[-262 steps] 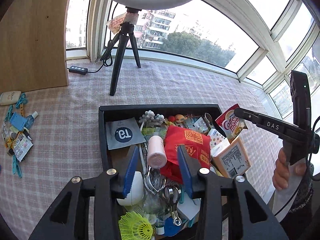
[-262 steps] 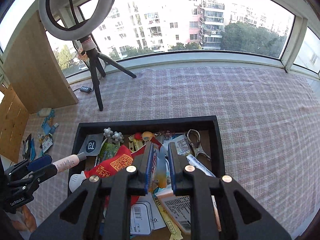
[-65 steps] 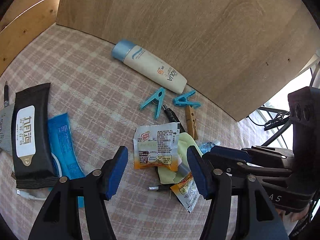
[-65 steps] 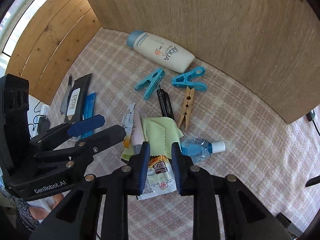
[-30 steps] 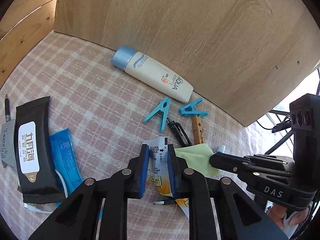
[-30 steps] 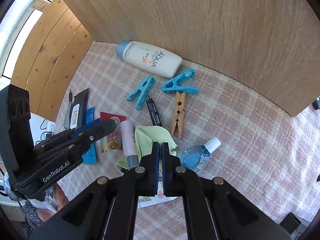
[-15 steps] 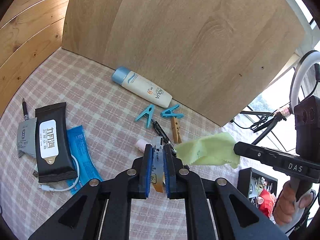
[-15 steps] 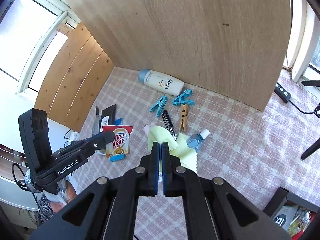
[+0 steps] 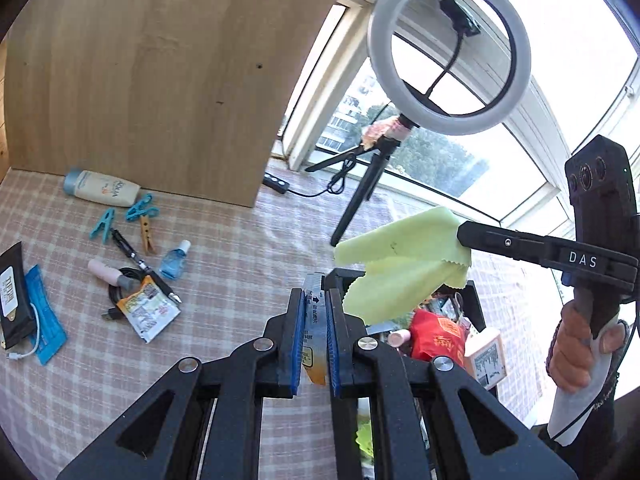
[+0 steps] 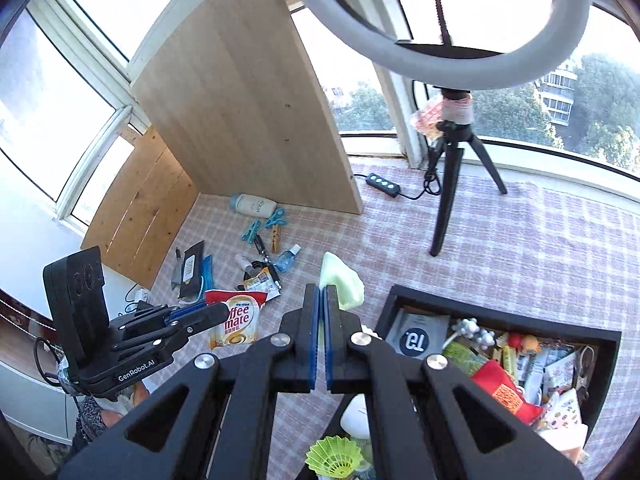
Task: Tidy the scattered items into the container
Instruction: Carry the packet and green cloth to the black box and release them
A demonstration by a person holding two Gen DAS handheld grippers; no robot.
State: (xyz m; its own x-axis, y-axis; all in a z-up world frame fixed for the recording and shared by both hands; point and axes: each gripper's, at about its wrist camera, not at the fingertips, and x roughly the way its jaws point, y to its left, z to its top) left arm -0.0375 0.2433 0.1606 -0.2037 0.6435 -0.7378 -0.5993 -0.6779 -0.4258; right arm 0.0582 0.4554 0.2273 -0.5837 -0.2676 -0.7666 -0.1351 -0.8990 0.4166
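Observation:
My left gripper [image 9: 314,304] is shut on a Coffee-mate sachet [image 9: 315,320], which stands edge-on between the blue pads. The right wrist view shows the same sachet [image 10: 238,318] face-on at the left gripper's [image 10: 214,312] tip. My right gripper [image 10: 320,294] is shut on a yellow-green cloth [image 10: 342,280], which hangs from the right gripper [image 9: 464,232] over the black box [image 9: 478,312]. The box [image 10: 520,318] is full of mixed items. A sunscreen tube [image 9: 102,188], blue pegs [image 9: 104,224], a small blue bottle [image 9: 174,260], a pink tube [image 9: 106,272] and another sachet [image 9: 150,312] lie on the checked cloth.
A ring light on a black tripod [image 10: 448,200] stands behind the box, with a power strip [image 10: 384,184] and cable beside it. A tall wooden board [image 9: 140,80] backs the scattered pile. A black wipes pack [image 9: 12,296] and a blue packet [image 9: 44,320] lie far left.
Both grippers have risen and swung away from the scattered pile, carrying the sachet and the cloth. The black box has come into view beneath them.

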